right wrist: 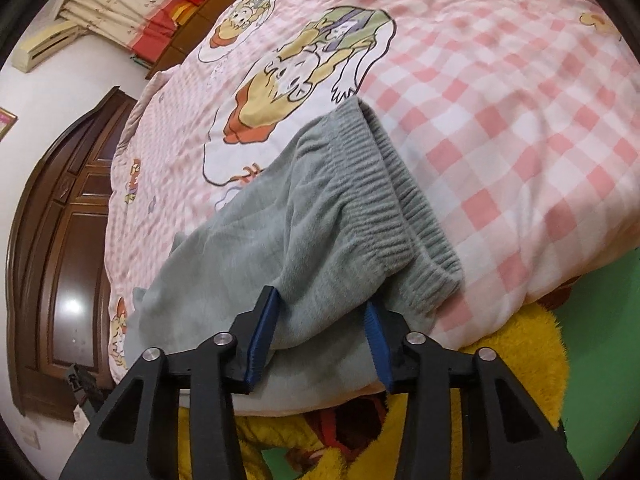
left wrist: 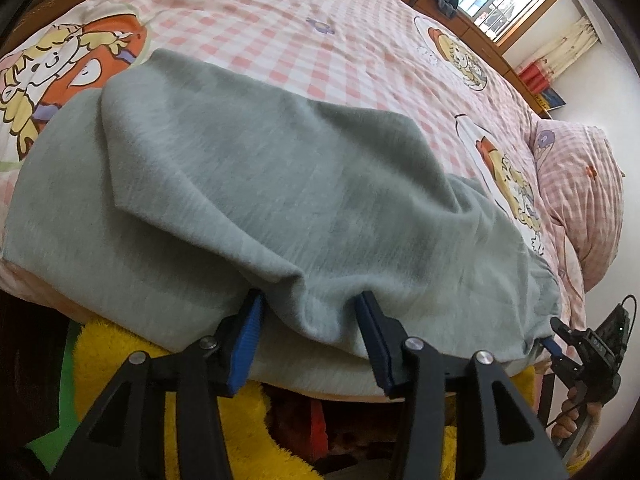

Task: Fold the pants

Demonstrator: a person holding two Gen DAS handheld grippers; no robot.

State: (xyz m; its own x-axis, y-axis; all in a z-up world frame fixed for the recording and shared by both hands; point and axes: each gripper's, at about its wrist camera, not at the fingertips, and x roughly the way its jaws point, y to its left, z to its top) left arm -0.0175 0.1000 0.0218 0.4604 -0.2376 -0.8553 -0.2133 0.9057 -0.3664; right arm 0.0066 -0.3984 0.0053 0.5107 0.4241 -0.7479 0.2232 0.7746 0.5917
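Left gripper point(left wrist: 310, 322) spread, near hem bunched between its fingers, not pinched. Right gripper point(right wrist: 322, 326) likewise spread, around the ribbed waistband point(right wrist: 384, 200) end. Grey pants point(left wrist: 248, 184) lie on the checked bedspread point(left wrist: 320, 28), long axis left-right across both jaws.

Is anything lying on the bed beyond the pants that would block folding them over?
Nothing visible: the pants lie on bare checked bedding, and both the left gripper and right gripper already straddle their near edge.
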